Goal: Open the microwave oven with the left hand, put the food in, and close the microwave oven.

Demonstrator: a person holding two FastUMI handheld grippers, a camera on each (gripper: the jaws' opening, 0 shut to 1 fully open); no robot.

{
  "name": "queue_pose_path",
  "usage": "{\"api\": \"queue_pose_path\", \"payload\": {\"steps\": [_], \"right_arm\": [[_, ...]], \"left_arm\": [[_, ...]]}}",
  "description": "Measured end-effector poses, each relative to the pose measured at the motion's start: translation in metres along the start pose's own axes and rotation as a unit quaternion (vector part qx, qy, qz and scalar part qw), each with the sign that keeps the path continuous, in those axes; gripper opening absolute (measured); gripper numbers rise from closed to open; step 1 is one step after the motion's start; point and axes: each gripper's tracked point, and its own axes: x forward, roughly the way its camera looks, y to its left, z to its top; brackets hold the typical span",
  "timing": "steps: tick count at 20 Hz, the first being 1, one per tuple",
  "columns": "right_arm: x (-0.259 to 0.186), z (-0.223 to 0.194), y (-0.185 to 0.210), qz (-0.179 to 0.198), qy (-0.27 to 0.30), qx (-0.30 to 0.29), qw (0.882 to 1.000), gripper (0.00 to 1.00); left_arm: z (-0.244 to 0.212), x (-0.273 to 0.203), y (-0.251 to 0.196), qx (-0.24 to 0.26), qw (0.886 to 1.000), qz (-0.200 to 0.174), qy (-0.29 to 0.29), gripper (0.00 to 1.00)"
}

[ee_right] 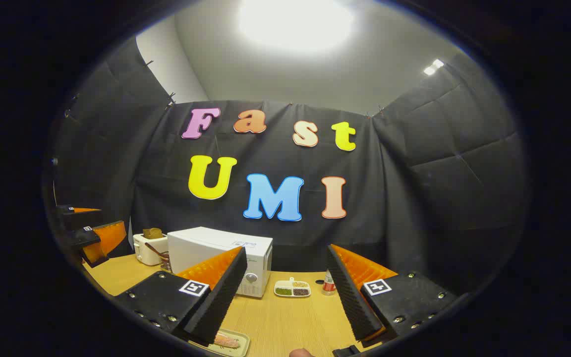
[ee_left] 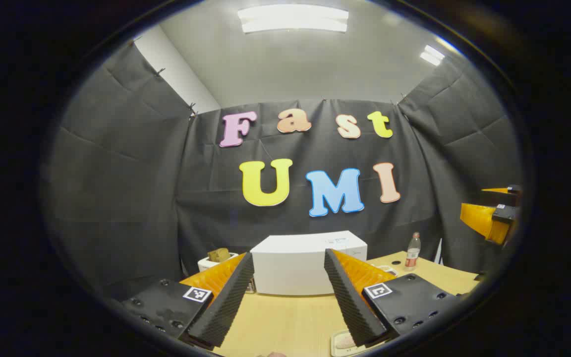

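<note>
The microwave oven (ee_left: pixel 310 263) stands on the wooden table (ee_left: pixel 285 322), a white box low in the centre of the left gripper view, seen between that gripper's two fingers; its door looks closed. In the right gripper view the microwave oven (ee_right: pixel 221 258) sits lower left of centre, its front with a round knob turned toward the lower middle of the frame, door shut.

The food lies on a small pale tray (ee_left: pixel 345 343) at the bottom edge of the left gripper view, just right of centre, partly hidden by a finger. In the right gripper view the same tray (ee_right: pixel 223 342) sits at the bottom left of centre, with a pinkish piece of food (ee_right: pixel 226 340) on it.

The left gripper (ee_left: pixel 288 297) is spread wide, nothing between its fingers, held above the table in front of the oven. The right gripper (ee_right: pixel 285 292) is likewise wide apart and empty. Each one also shows at the far edge of the other's view: the right gripper (ee_left: pixel 491 218) at the right edge of the left gripper view, the left gripper (ee_right: pixel 89 238) at the left edge of the right gripper view.

Left of the oven stands a white toaster (ee_right: pixel 149 248) with bread in it. Right of the oven are a divided dish of seasonings (ee_right: pixel 293 288) and a bottle (ee_left: pixel 413 252) with a red label.
</note>
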Motion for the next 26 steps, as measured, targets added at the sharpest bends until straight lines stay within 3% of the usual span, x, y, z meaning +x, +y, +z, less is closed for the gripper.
{"api": "queue_pose_path", "payload": {"steps": [19,26], "right_arm": [[0.006,-0.002,-0.015,0.009,-0.004,0.008,1.0,0.98],[-0.008,-0.005,-0.022,0.04,-0.011,0.008,0.999,0.98]], "left_arm": [[0.007,0.002,-0.019,-0.005,1.0,0.003,-0.001,0.99],[0.01,0.022,-0.04,-0.023,0.999,0.022,-0.012,0.96]]}}
